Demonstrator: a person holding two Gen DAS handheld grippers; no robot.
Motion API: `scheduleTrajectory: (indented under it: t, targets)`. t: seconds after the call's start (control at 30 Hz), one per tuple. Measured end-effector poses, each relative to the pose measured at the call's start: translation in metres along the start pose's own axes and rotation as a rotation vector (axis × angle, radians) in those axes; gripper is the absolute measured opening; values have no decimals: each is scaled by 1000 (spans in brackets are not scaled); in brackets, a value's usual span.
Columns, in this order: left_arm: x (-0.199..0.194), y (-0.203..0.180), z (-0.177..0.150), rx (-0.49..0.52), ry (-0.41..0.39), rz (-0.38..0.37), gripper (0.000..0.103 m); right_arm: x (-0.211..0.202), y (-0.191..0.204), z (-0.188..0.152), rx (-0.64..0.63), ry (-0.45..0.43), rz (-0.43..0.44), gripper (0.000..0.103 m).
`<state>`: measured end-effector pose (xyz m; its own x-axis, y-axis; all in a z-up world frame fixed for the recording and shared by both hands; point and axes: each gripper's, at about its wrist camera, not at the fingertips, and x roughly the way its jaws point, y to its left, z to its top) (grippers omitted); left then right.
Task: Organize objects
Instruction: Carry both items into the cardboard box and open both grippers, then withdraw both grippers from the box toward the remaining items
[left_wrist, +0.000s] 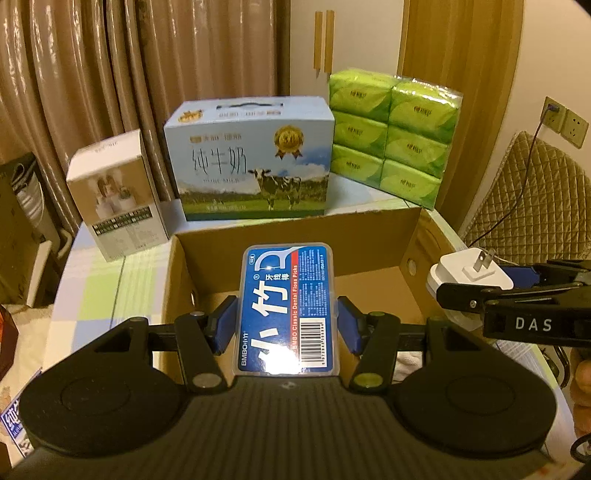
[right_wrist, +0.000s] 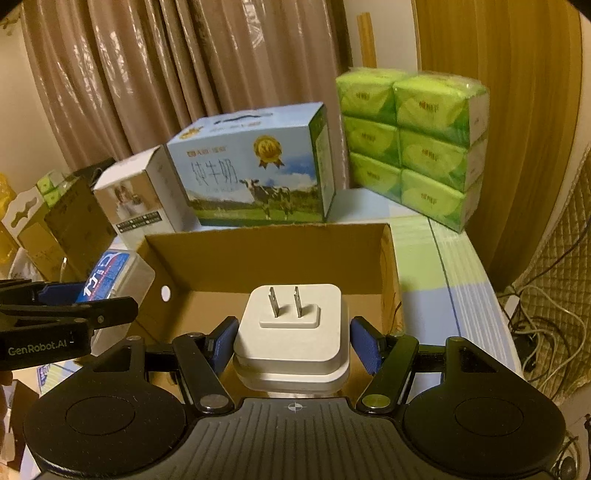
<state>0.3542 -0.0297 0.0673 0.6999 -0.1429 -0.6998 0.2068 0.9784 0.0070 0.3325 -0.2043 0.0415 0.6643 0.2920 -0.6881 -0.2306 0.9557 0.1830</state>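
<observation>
My left gripper (left_wrist: 287, 325) is shut on a blue dental floss pick box (left_wrist: 288, 306), holding it over the near edge of an open cardboard box (left_wrist: 295, 236). The floss box also shows in the right wrist view (right_wrist: 114, 273). My right gripper (right_wrist: 293, 341) is shut on a white plug adapter (right_wrist: 293, 332), prongs pointing forward, above the cardboard box (right_wrist: 266, 251). The adapter shows at the right of the left wrist view (left_wrist: 469, 280), over the box's right wall. The two grippers sit side by side.
Behind the cardboard box stand a small white carton (left_wrist: 114, 195), a blue milk carton with a cow (left_wrist: 255, 158) and a pack of green tissues (left_wrist: 395, 133). Curtains hang behind. A quilted chair (left_wrist: 532, 192) and cables (right_wrist: 543, 332) are to the right.
</observation>
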Motion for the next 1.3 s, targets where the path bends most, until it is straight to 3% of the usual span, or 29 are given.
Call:
scheduleTrajectory:
  t: [0.2,0.23,0.3,0.6,0.67,0.7,0.97,1.3]
  targets:
    - [15,5,0,-29,-9,-19,54,11,-5,0,20,23,-6,63]
    - [17,6,0,-39,-26,-13,69,12,-6,-1,24,24,-5,63]
    - [17,9,0,-55,-49,0,78,13,-7,-2,23,26,-6,63]
    - [11,20,-8,-69,-44,-2,78,15,-7,-2,55,-2,12,64]
    - [7,21,-9,-72,-45,-4,78,14,-11,1,81,-42,56,81]
    - [5,22,-10,-75,-48,-1,78,13,-12,2,95,-49,60,98]
    - [-9,28,-26,-88,-38,18,78,-13,-15,-10,63,-44,38,98]
    - [-64,16,-71,-119,-40,28,81,-86,-8,-73,34,-60,27,99]
